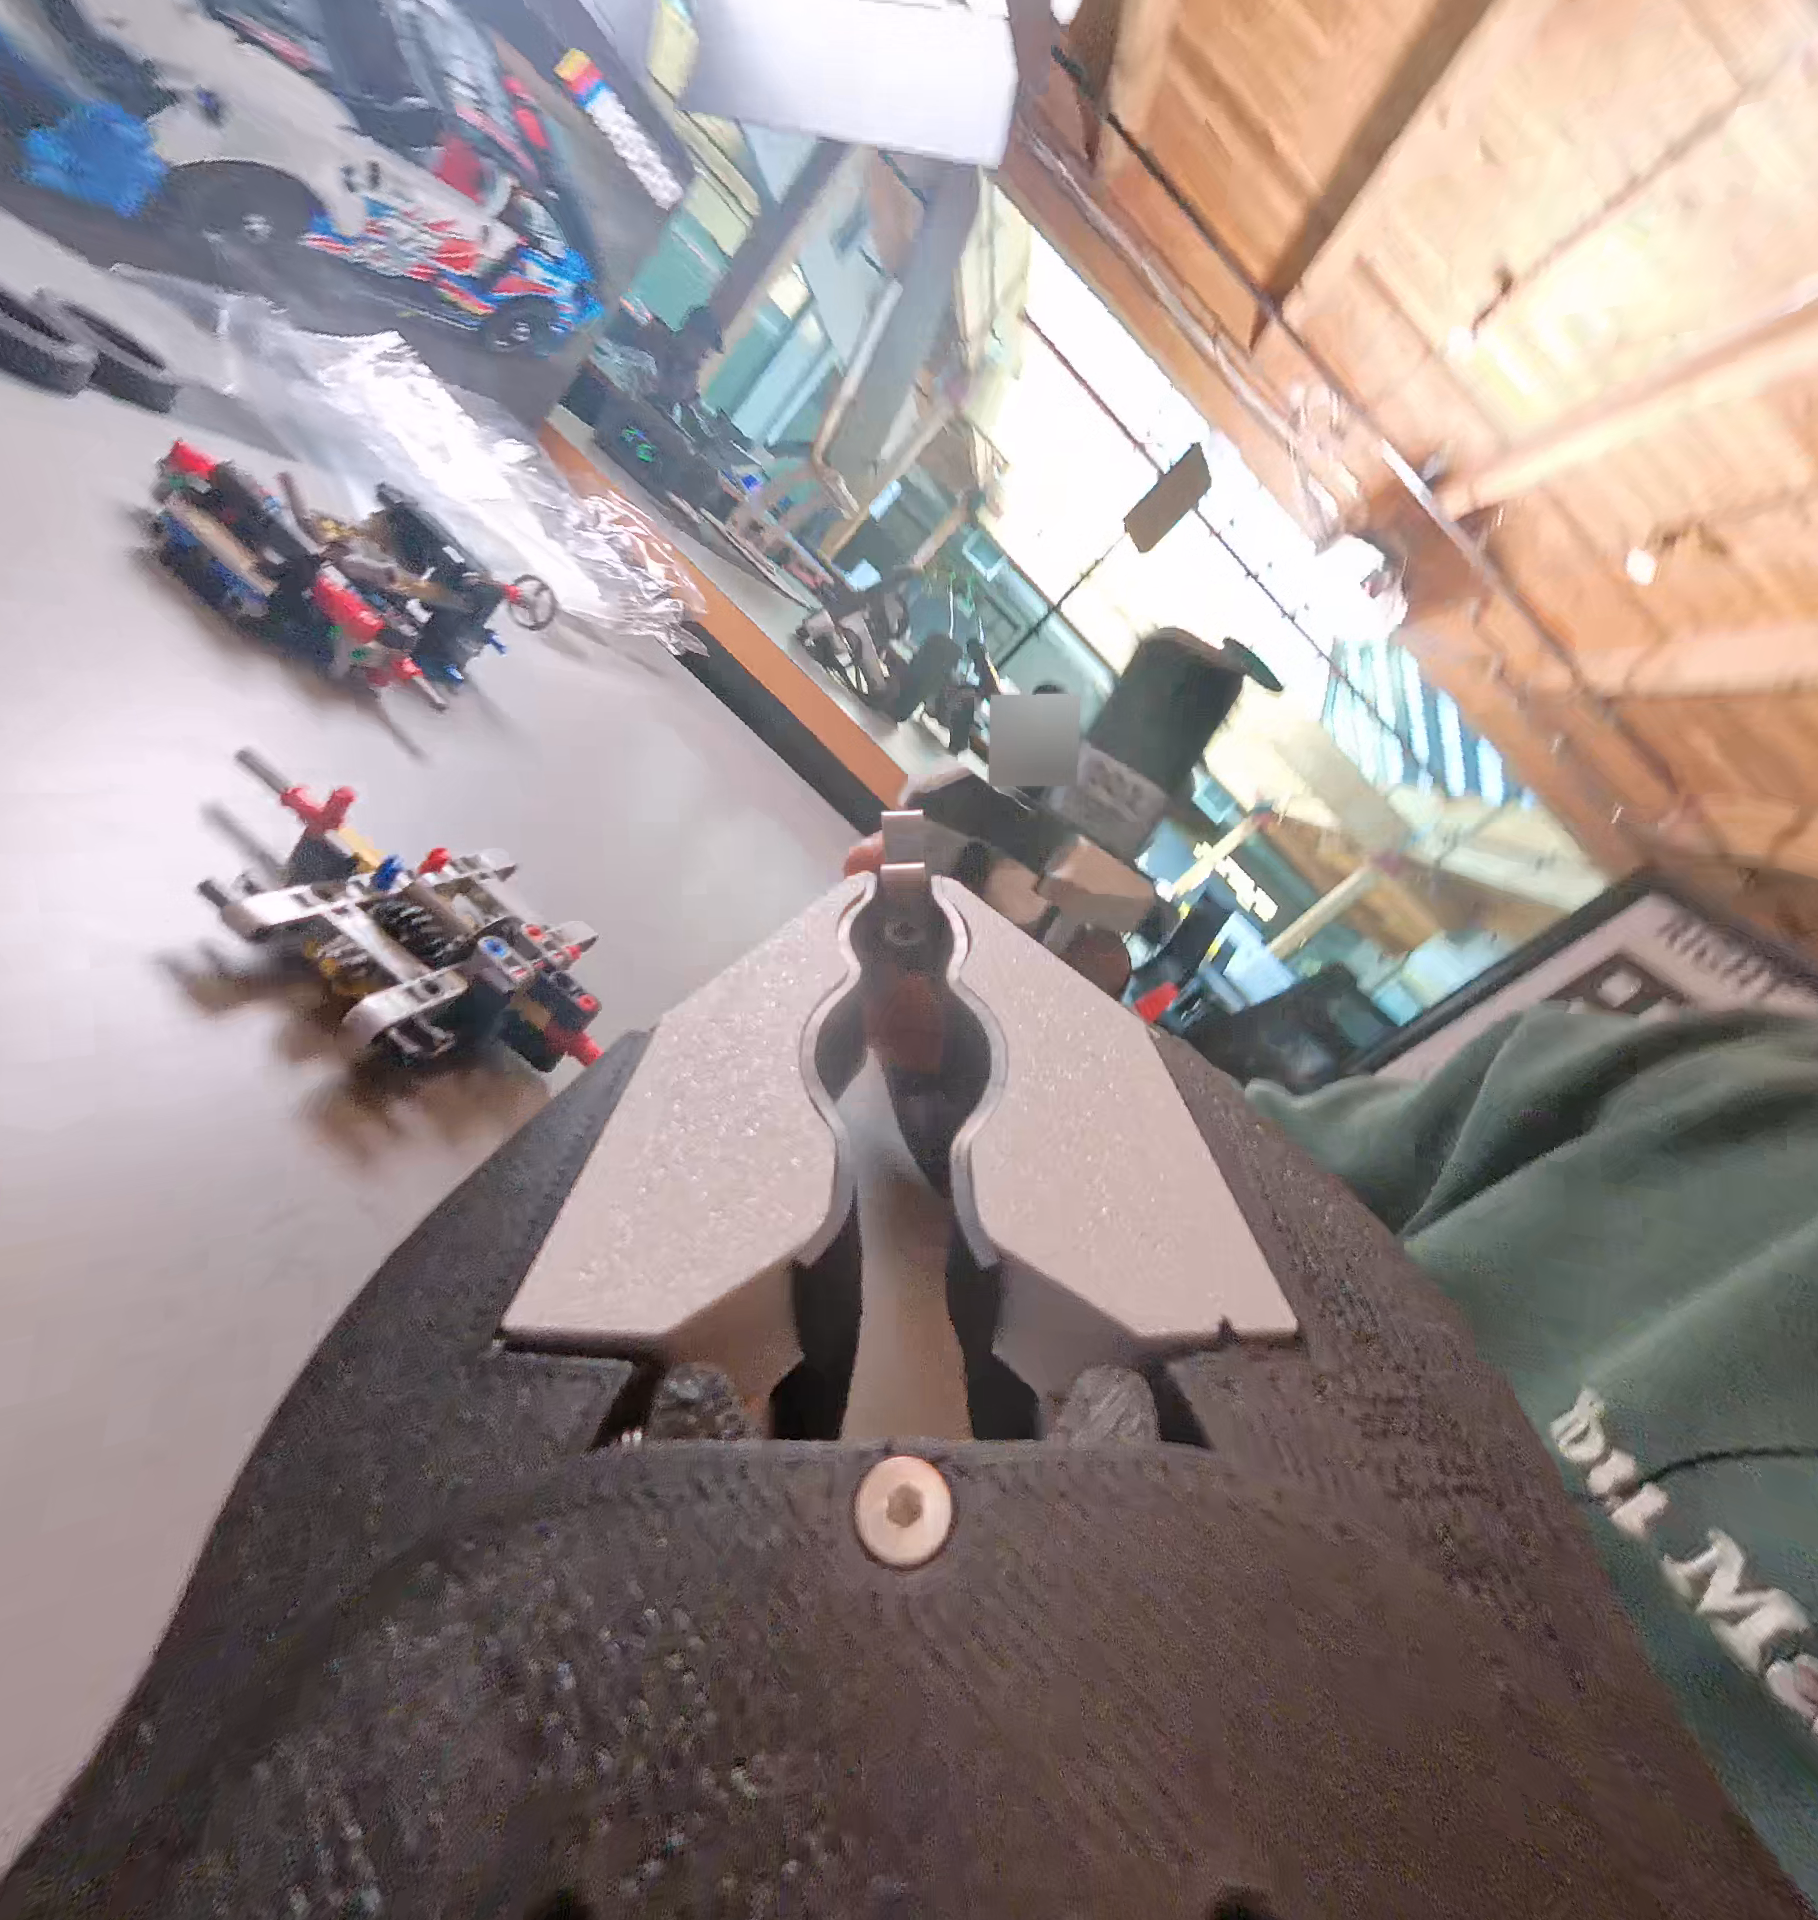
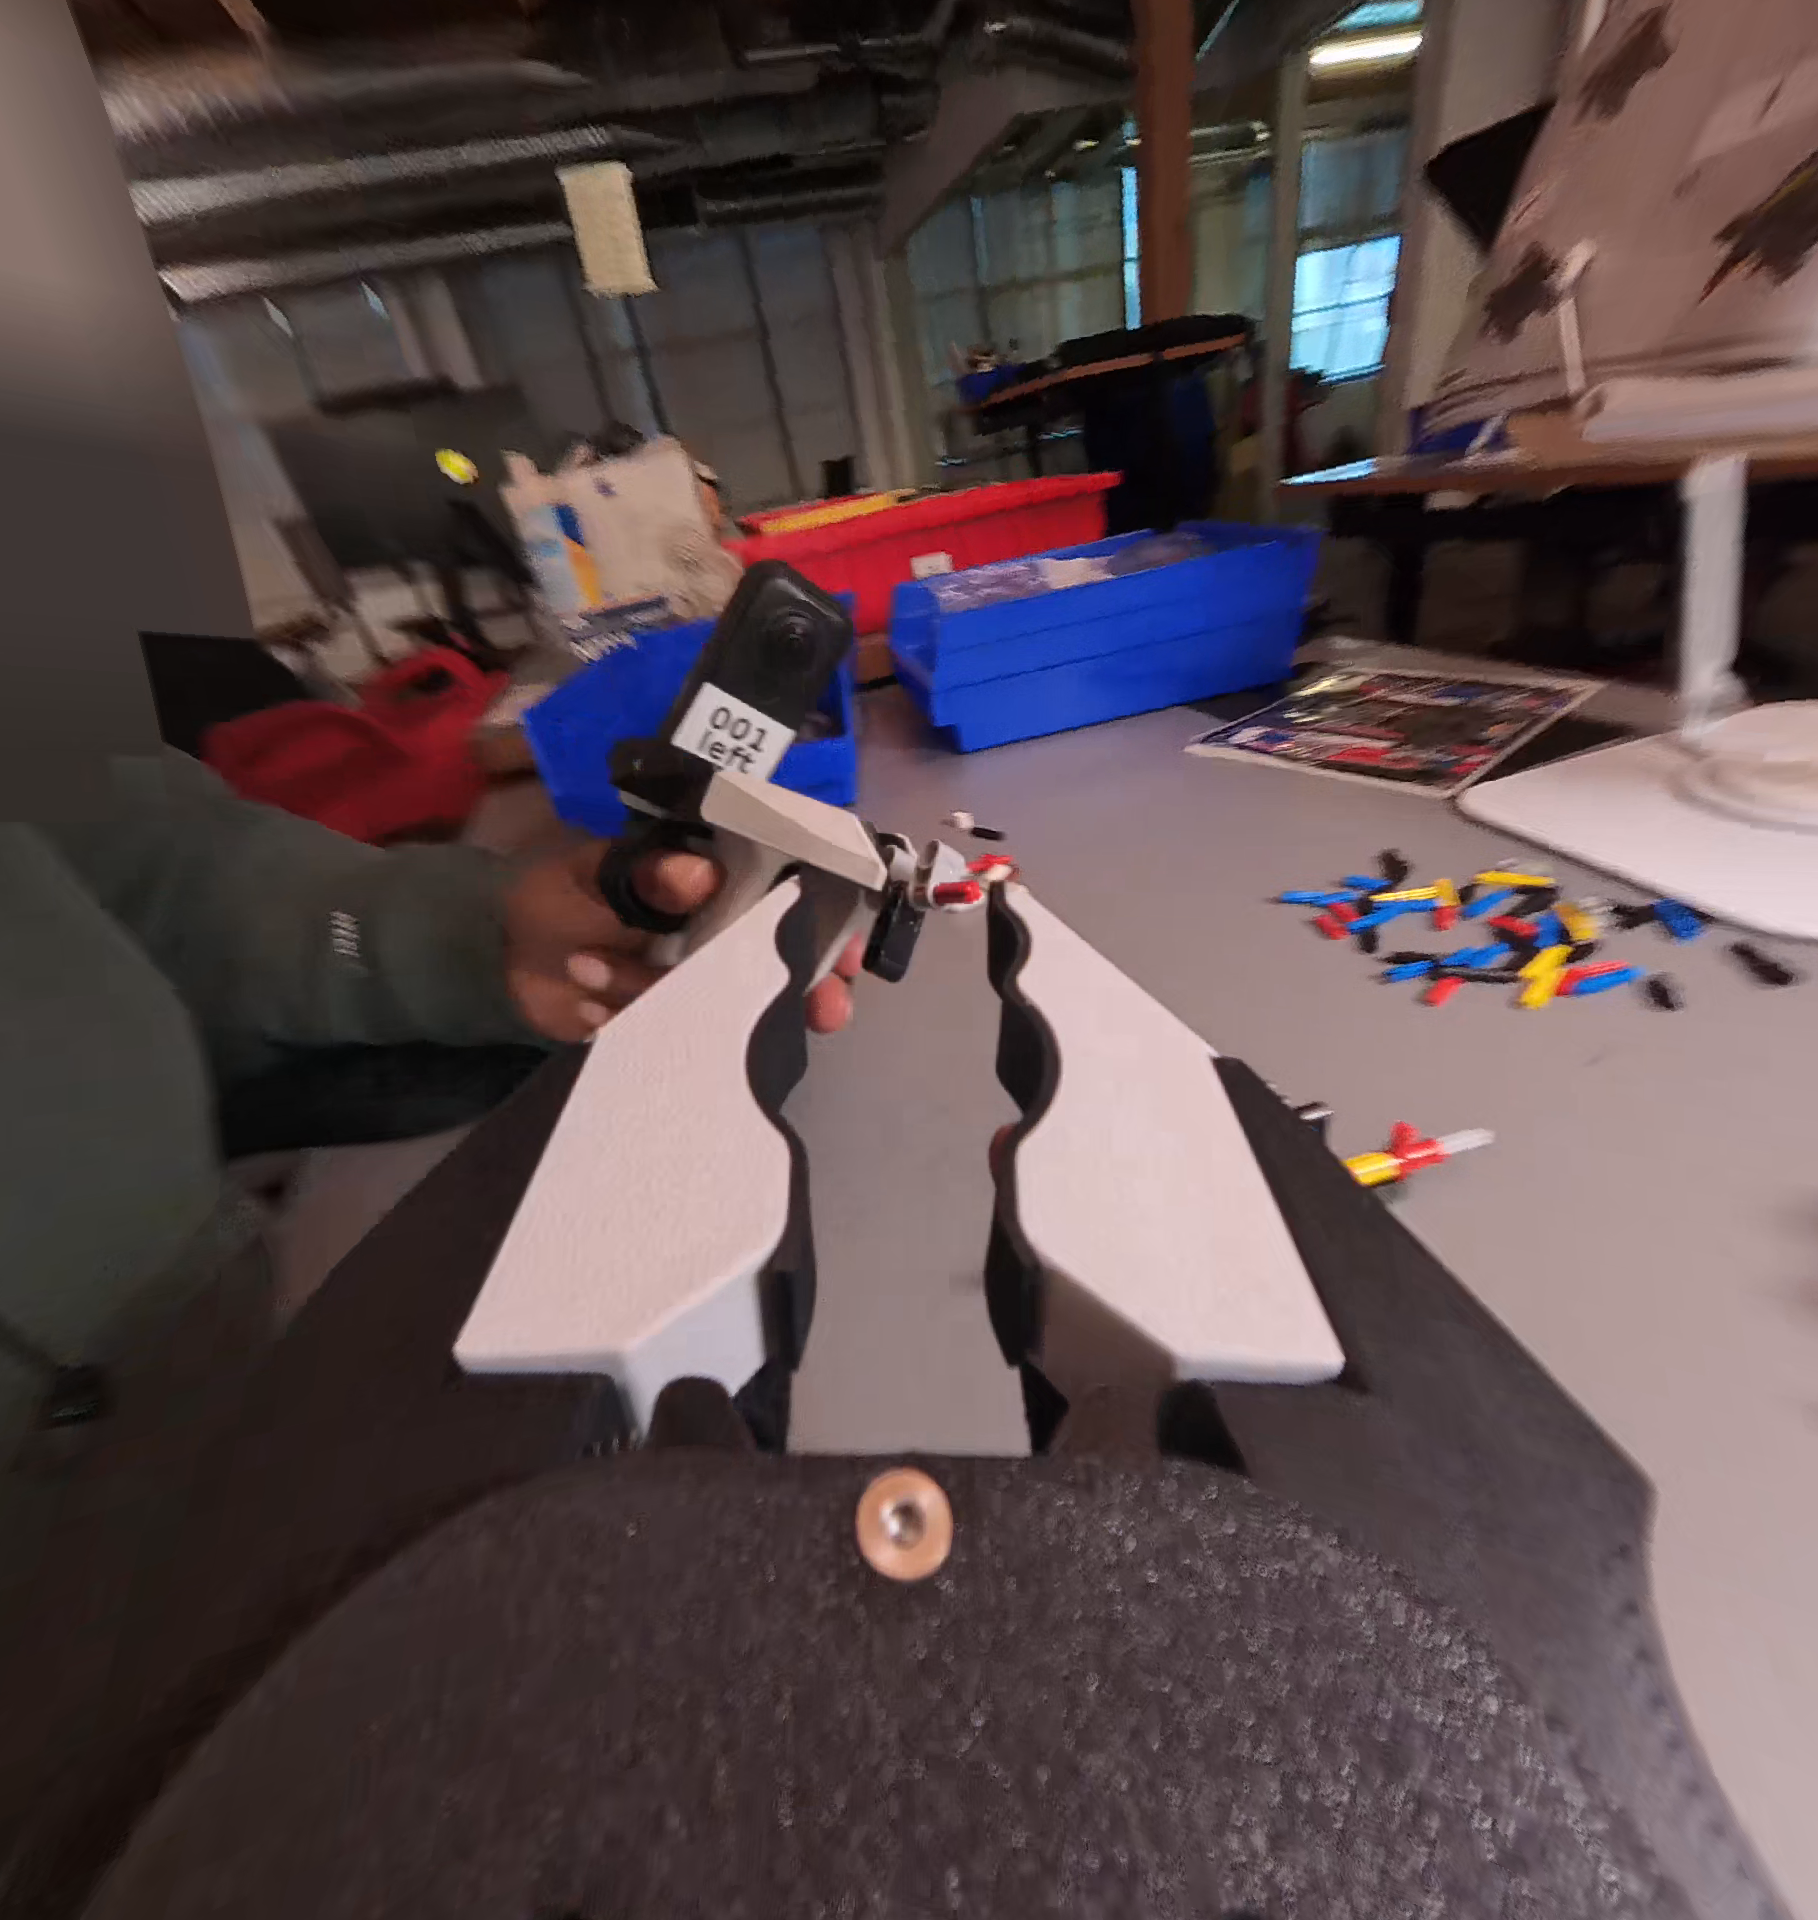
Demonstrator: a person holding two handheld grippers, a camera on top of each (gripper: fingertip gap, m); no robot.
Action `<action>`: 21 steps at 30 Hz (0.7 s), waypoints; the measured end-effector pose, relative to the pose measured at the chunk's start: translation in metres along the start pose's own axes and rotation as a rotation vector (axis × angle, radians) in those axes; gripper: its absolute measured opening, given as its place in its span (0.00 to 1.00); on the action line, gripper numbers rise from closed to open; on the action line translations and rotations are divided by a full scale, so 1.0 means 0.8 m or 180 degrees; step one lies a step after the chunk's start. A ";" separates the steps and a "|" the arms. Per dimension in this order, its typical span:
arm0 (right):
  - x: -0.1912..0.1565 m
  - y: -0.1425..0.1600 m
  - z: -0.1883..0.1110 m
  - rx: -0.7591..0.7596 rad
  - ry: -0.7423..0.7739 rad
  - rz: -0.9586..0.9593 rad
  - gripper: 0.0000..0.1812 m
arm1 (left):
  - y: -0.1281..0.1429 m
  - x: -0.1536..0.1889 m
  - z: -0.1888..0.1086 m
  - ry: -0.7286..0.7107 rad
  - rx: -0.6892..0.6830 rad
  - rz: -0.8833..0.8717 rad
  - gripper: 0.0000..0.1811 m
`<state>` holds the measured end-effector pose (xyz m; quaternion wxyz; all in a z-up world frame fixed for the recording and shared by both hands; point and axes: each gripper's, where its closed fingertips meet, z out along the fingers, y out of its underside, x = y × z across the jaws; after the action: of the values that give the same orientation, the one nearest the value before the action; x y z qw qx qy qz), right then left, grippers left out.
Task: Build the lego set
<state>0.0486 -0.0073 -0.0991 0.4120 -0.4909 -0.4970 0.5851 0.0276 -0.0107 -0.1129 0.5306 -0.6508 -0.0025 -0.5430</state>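
The left gripper is clamped on a small grey lego piece, its jaws nearly together; in the right wrist view this left gripper is held above the grey table by a hand in a green sleeve, with a small grey, red and black lego part at its tip. The right gripper stands wide apart, holding nothing, its tips just beside that part. On the table lie a scatter of loose blue, red, yellow and black pieces, a printed booklet, a white lamp base, blue bins and a red bin. The left wrist view shows two partly built lego assemblies, one near and one farther, clear plastic bags and the set's box. The room is a workshop with large windows and a timber ceiling.
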 end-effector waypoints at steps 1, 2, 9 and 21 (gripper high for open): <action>0.004 0.004 0.002 -0.0099 0.0211 -0.0323 0.21 | -0.001 -0.004 0.000 0.0023 0.0068 -0.0182 0.03; 0.008 0.008 0.006 -0.0211 0.0416 -0.0627 0.25 | -0.001 -0.008 0.000 0.0042 0.0110 -0.0334 0.02; 0.017 0.028 0.031 -0.0658 0.1138 -0.1585 0.24 | 0.011 -0.009 0.012 0.0125 0.0217 -0.0741 0.02; -0.016 0.041 0.018 -0.0736 0.0135 -0.1363 0.18 | 0.029 0.013 0.009 0.0675 -0.0333 -0.1274 0.06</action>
<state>0.0366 -0.0280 -0.1291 0.4780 -0.4303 -0.6447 0.4131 0.0505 -0.0222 -0.1206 0.3752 -0.6032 -0.0476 -0.7022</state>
